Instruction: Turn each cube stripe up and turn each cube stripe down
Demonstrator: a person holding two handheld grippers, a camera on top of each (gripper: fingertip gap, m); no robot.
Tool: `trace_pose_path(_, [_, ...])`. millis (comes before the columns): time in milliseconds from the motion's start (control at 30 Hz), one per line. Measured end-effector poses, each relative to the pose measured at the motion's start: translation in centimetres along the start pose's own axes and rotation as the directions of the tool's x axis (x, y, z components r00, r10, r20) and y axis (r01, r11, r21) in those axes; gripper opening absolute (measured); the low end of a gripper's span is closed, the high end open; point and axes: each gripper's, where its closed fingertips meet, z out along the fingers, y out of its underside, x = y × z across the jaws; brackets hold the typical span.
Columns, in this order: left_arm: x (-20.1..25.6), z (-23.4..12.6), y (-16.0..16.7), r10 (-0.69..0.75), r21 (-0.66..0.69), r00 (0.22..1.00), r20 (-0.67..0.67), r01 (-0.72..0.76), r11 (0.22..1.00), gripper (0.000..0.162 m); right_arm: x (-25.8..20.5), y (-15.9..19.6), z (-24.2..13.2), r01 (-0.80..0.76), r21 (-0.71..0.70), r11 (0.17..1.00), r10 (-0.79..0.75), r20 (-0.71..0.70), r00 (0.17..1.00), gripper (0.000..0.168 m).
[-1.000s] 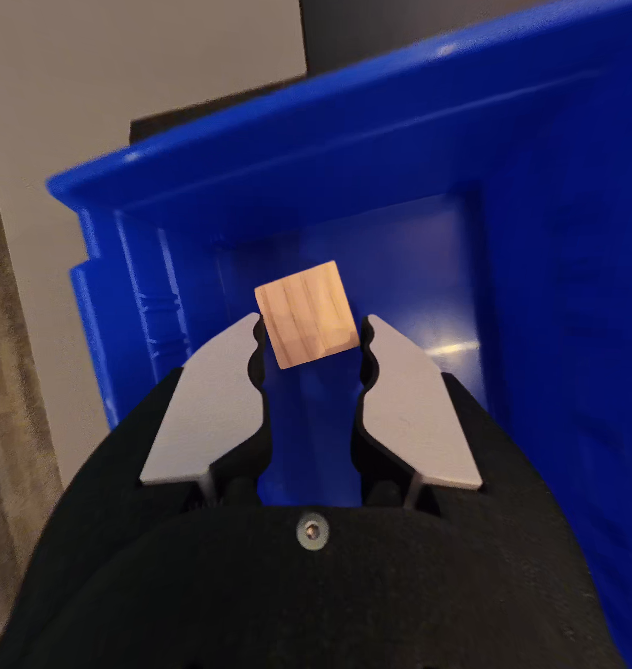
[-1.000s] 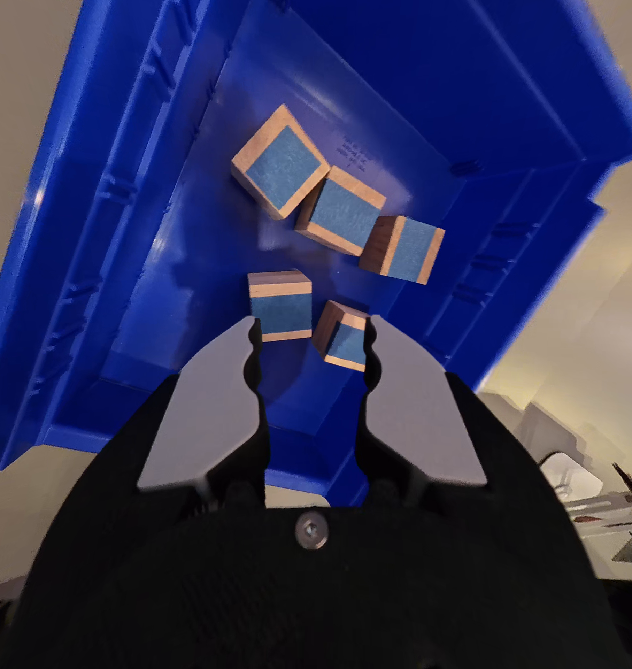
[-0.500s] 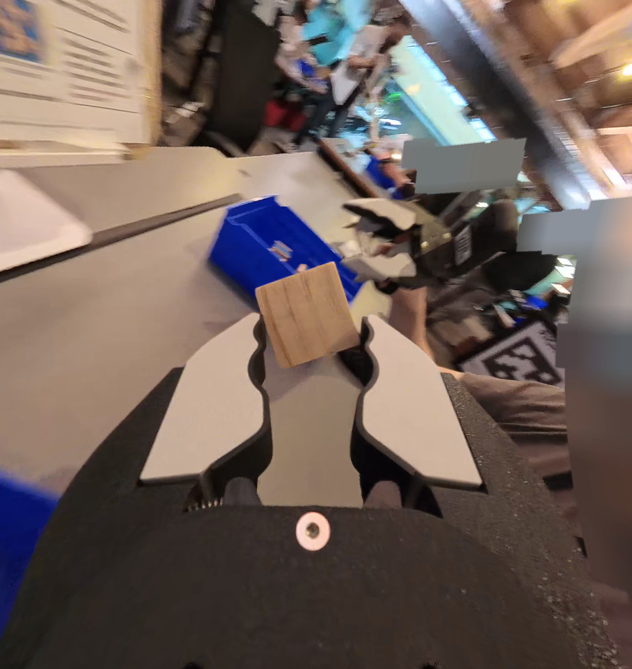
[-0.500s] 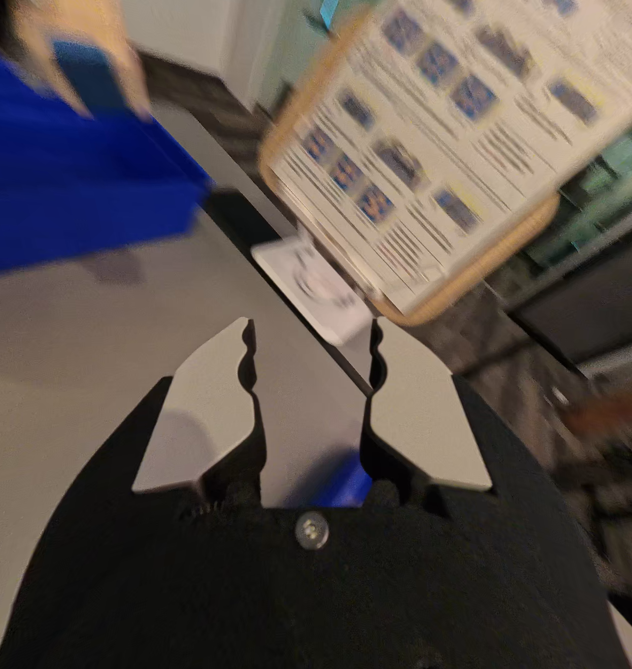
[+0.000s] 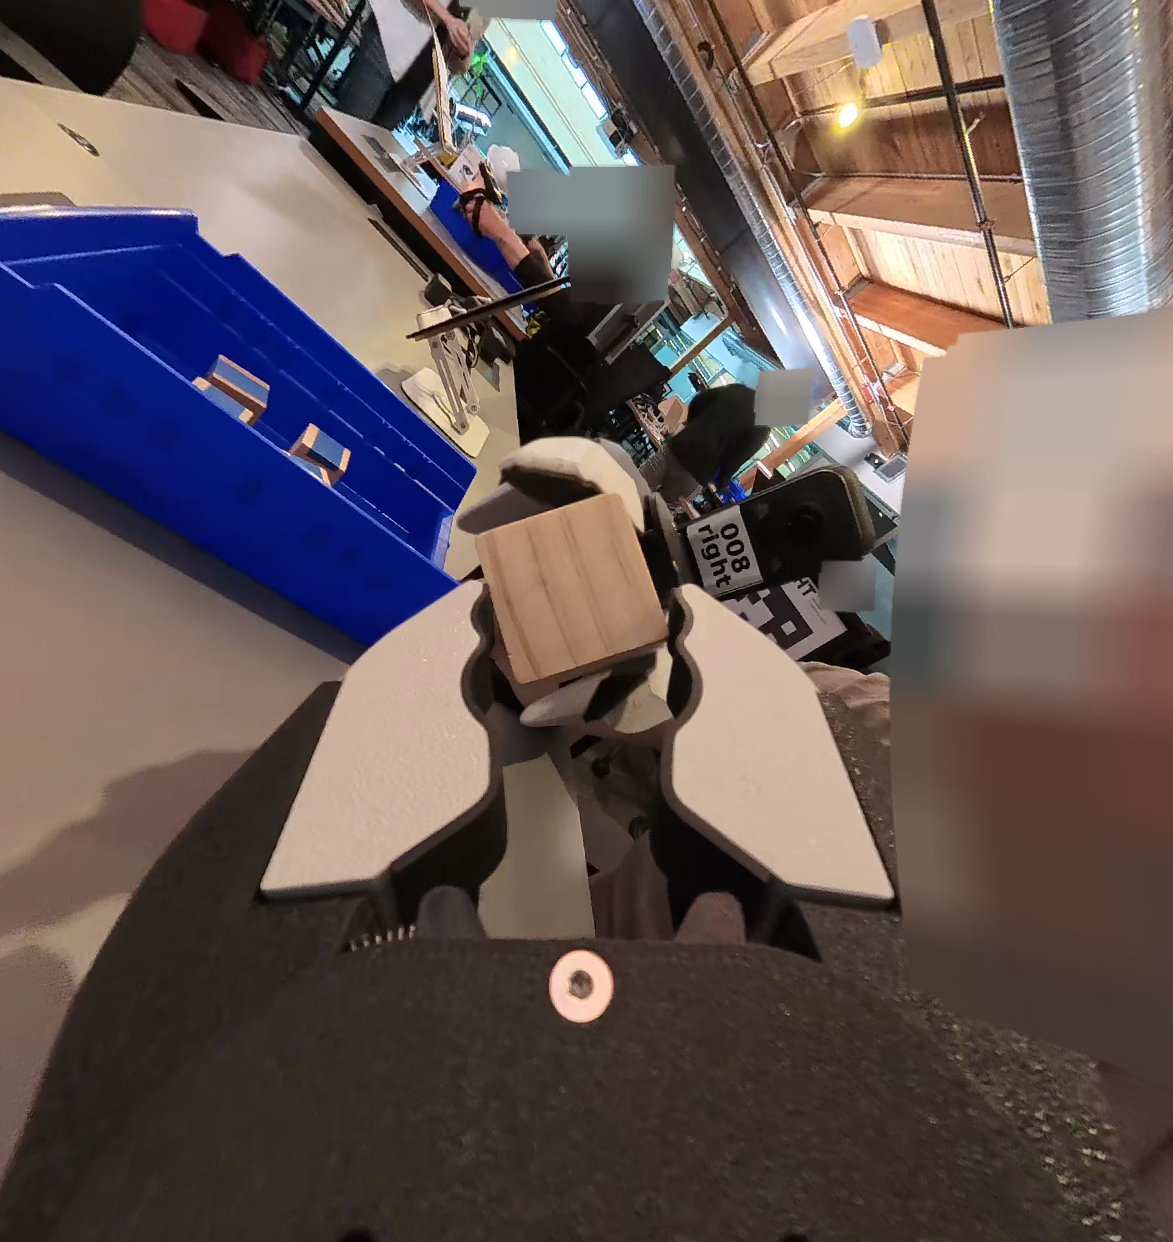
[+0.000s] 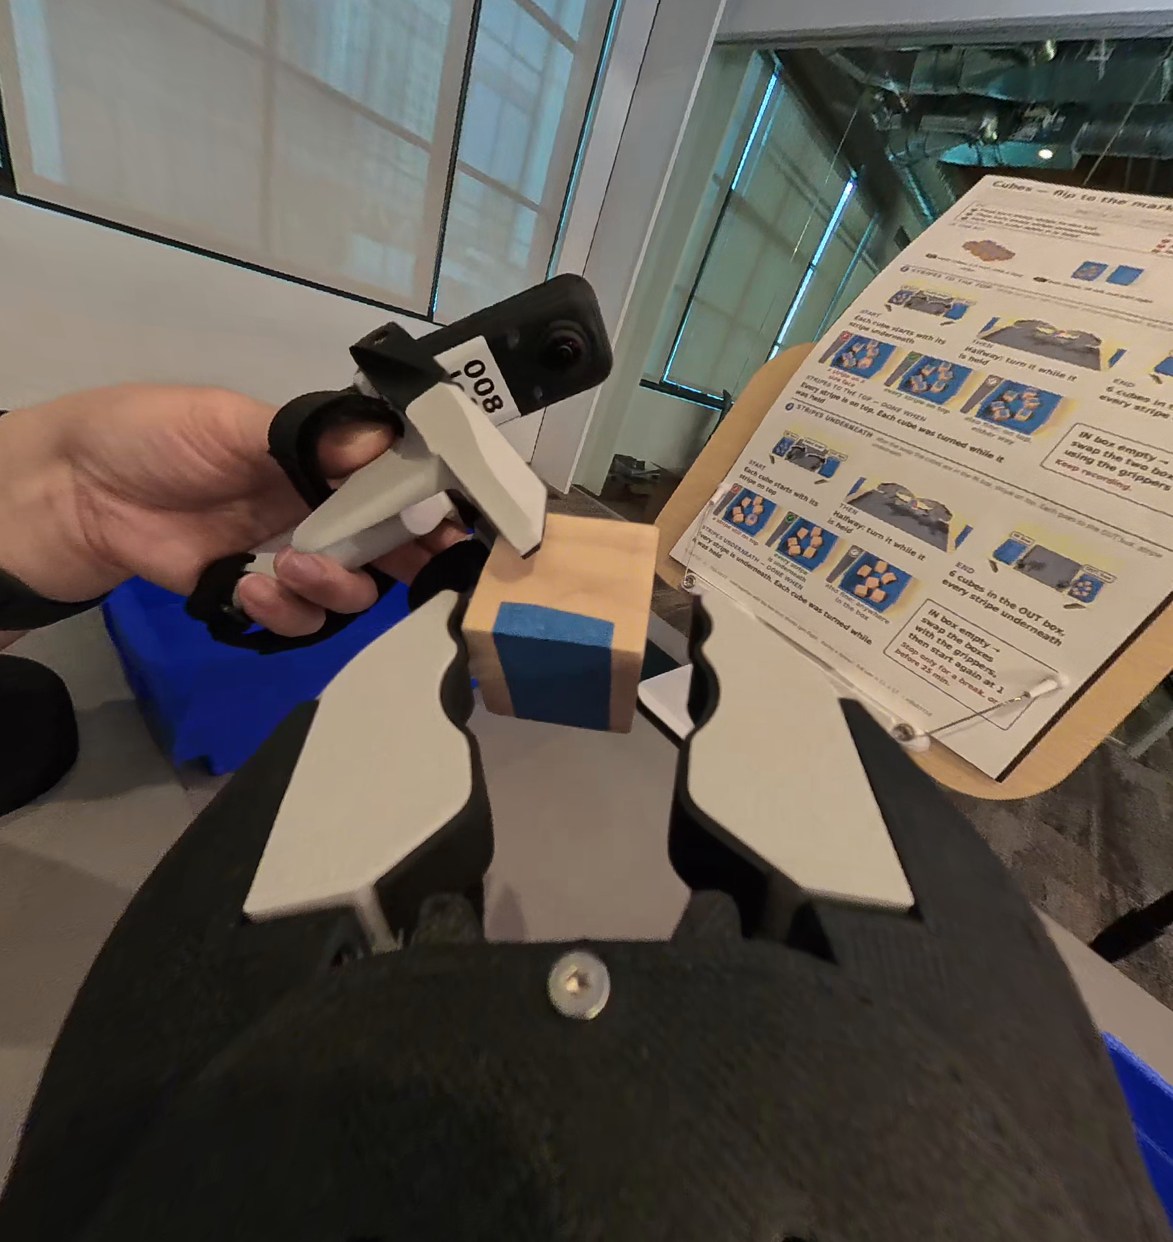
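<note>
My left gripper (image 5: 574, 605) is shut on a wooden cube (image 5: 570, 591), held in the air with a plain wood face toward its camera. In the right wrist view the same cube (image 6: 560, 625) shows a blue stripe on the face toward me. My right gripper (image 6: 577, 645) is open around it: the left jaw is at the cube's side and the right jaw stands a little off. One left-gripper finger (image 6: 496, 484) presses on the cube's top; the other is hidden. The right gripper's fingers (image 5: 557, 464) show above and below the cube in the left wrist view.
A blue bin (image 5: 134, 417) on the grey table holds two visible striped cubes (image 5: 231, 396) (image 5: 320, 453). Another blue bin (image 6: 221, 692) stands behind the person's hand (image 6: 134, 484), and a blue edge (image 6: 1161, 1142) shows at lower right. An instruction board (image 6: 973, 504) leans at the right.
Both grippers have swung away from the bins and met over the table. The left still holds its cube; the empty right gripper has come up around it.
</note>
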Motion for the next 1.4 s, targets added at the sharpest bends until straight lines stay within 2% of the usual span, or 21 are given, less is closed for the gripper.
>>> trace_pose_path(67, [-0.1,0.2,0.0,0.002,-0.001,1.0,0.0,-0.002,1.0,0.05,-0.3,0.0,-0.1,-0.013,0.01,1.0,0.013,0.026,1.0,0.047])
trace_pose_path(233, [-0.5,-0.1,-0.4,0.062,0.006,0.997,0.043,-0.063,0.998,0.05,-0.2,0.6,0.1,-0.013,-0.055,0.998,0.017,0.077,0.997,0.047])
trace_pose_path(333, [-0.4,-1.2,-1.2,0.113,0.027,0.99,0.079,-0.116,0.993,0.049,1.5,0.7,-0.8,-0.004,-0.169,0.986,0.026,0.126,0.992,0.047])
trace_pose_path(400, [-0.7,-2.5,-1.8,0.172,0.023,0.972,0.163,-0.178,0.984,0.049,5.3,1.0,-2.8,0.026,-0.293,0.956,0.0,0.088,0.996,0.047])
trace_pose_path(500, [-1.1,-4.7,-2.6,0.262,-0.007,0.909,0.325,-0.275,0.962,0.048,11.8,5.0,-8.9,-0.114,-0.586,0.802,0.125,-0.022,0.992,0.047])
trace_pose_path(567, [-1.0,-6.0,-3.1,0.295,-0.017,0.868,0.399,-0.315,0.949,0.047,14.4,9.9,-13.8,-0.241,-0.753,0.613,0.239,-0.115,0.964,0.048])
trace_pose_path(633, [-0.5,-6.6,-3.1,0.309,-0.025,0.855,0.416,-0.329,0.944,0.047,15.0,14.6,-17.4,-0.296,-0.859,0.418,0.325,-0.162,0.932,0.048])
trace_pose_path(667, [-0.3,-6.7,-3.0,0.31,-0.033,0.855,0.415,-0.327,0.945,0.047,14.5,16.4,-18.4,-0.281,-0.895,0.347,0.362,-0.149,0.92,0.048])
trace_pose_path(733, [-0.2,-7.0,-2.8,0.312,-0.051,0.85,0.425,-0.321,0.946,0.047,12.9,18.6,-18.6,-0.214,-0.937,0.274,0.425,-0.082,0.901,0.048])
trace_pose_path(867, [-0.2,-7.1,-2.6,0.324,-0.074,0.833,0.448,-0.327,0.942,0.046,12.3,23.0,-19.2,-0.125,-0.989,0.079,0.372,-0.087,0.924,0.048])
trace_pose_path(1000, [-0.4,-6.8,-2.3,0.328,-0.094,0.83,0.451,-0.321,0.942,0.046,11.5,25.2,-18.7,-0.108,-0.994,0.015,0.394,-0.093,0.914,0.048])
trace_pose_path(1167, [-0.8,-6.6,-2.0,0.329,-0.119,0.826,0.458,-0.31,0.943,0.046,12.3,26.6,-18.8,-0.167,-0.984,-0.058,0.338,-0.177,0.924,0.048])
trace_pose_path(1400, [-0.9,-6.5,-1.8,0.337,-0.137,0.82,0.462,-0.309,0.941,0.046,13.1,27.1,-18.0,-0.238,-0.971,-0.027,0.34,-0.232,0.911,0.05])
